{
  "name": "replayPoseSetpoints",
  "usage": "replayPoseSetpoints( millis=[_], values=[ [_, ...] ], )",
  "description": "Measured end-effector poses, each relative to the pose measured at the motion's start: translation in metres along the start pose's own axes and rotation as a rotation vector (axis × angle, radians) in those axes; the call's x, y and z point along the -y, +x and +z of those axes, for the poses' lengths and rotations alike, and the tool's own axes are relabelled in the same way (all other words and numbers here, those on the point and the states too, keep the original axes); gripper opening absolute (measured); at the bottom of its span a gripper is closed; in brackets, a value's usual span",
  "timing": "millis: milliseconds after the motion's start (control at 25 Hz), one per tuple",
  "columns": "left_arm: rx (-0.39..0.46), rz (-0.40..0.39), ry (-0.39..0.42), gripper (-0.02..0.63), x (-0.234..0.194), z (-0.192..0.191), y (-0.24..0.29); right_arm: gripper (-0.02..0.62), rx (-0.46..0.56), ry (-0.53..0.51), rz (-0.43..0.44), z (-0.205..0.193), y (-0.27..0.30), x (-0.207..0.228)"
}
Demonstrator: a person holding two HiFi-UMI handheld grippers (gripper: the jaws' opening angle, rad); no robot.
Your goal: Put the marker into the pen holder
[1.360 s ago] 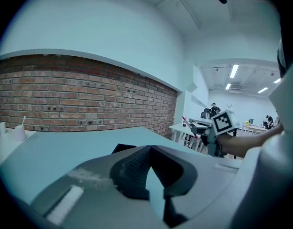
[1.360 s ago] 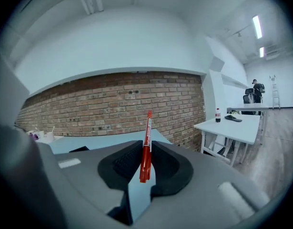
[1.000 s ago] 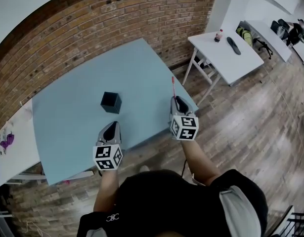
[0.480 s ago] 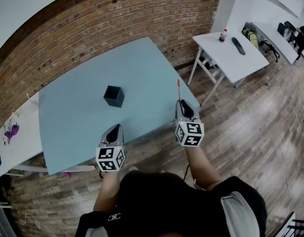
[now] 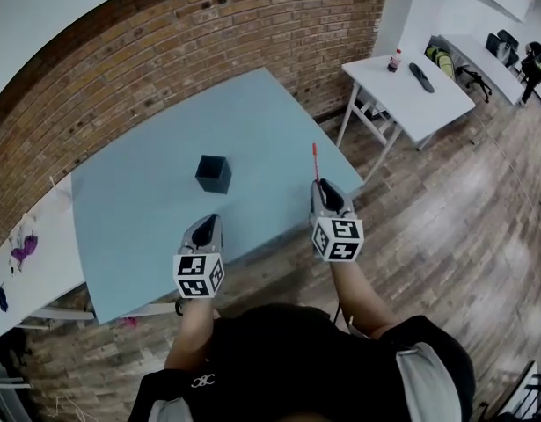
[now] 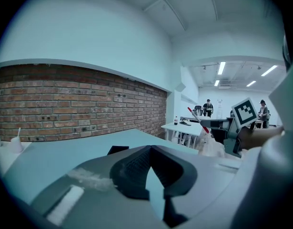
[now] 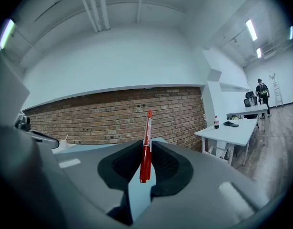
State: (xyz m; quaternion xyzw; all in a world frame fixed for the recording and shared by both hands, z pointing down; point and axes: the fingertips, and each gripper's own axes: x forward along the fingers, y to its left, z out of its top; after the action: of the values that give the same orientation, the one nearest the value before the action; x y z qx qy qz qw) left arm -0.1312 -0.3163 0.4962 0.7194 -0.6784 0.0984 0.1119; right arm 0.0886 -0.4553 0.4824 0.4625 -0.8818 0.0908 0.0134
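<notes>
The black square pen holder (image 5: 214,173) stands on the light blue table (image 5: 138,200), near its middle. My right gripper (image 5: 319,185) hovers over the table's near right corner, shut on a red marker (image 5: 314,160) that points up and away from me. In the right gripper view the marker (image 7: 147,132) stands upright between the pads of the right gripper (image 7: 145,152). My left gripper (image 5: 208,224) is shut with nothing in it, just short of the holder. In the left gripper view the left gripper (image 6: 150,150) shows closed jaws, the holder (image 6: 117,150) behind them, and the marker (image 6: 197,119) at right.
A brick wall (image 5: 164,51) runs behind the blue table. A white table (image 5: 411,95) with a bottle (image 5: 394,61) and a dark object stands to the right on the wood floor. Another white surface (image 5: 32,253) with purple stains adjoins the table's left edge.
The right gripper has drawn back slightly toward me with the marker still in it. The left gripper has hardly moved. The head view has shifted a little.
</notes>
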Motion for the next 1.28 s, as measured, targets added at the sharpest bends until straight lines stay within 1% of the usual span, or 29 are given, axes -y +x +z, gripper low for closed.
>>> replayPoseSetpoints(
  millis=[120,320,400,520,640,760,840,960,1080,1160,1280],
  values=[
    [0.022,-0.023,0.013,0.003,-0.029,0.006,-0.004,0.063,-0.005,0.003,-0.022,-0.006,0.004,-0.026],
    [0.044,-0.051,0.013,0.003,-0.093,0.008,-0.012,0.063,-0.001,-0.020,-0.044,-0.012,0.017,-0.084],
    [0.046,-0.072,0.010,0.003,-0.118,0.006,-0.015,0.063,-0.027,-0.016,-0.044,-0.019,0.026,-0.109],
    [0.050,-0.113,0.014,0.003,-0.153,0.006,-0.023,0.063,-0.072,0.006,-0.019,-0.029,0.039,-0.156],
    [0.046,-0.165,0.019,0.003,-0.185,0.001,-0.033,0.063,-0.100,-0.003,-0.017,-0.038,0.043,-0.200],
    [0.025,-0.222,0.011,0.003,-0.207,-0.009,-0.040,0.063,-0.144,-0.006,-0.033,-0.050,0.040,-0.233],
    [0.026,-0.242,-0.002,0.003,-0.220,-0.010,-0.043,0.063,-0.172,-0.018,-0.051,-0.056,0.038,-0.247],
    [0.032,-0.263,-0.030,0.002,-0.227,-0.008,-0.044,0.063,-0.243,-0.059,-0.057,-0.063,0.035,-0.255],
    [0.034,-0.281,-0.065,0.002,-0.224,-0.004,-0.043,0.063,-0.338,-0.120,-0.026,-0.068,0.035,-0.254],
    [0.039,-0.287,-0.063,0.003,-0.218,0.000,-0.046,0.063,-0.399,-0.200,-0.002,-0.070,0.038,-0.252],
    [0.042,-0.276,-0.036,0.003,-0.214,0.002,-0.051,0.063,-0.470,-0.346,0.042,-0.070,0.047,-0.249]
  ],
)
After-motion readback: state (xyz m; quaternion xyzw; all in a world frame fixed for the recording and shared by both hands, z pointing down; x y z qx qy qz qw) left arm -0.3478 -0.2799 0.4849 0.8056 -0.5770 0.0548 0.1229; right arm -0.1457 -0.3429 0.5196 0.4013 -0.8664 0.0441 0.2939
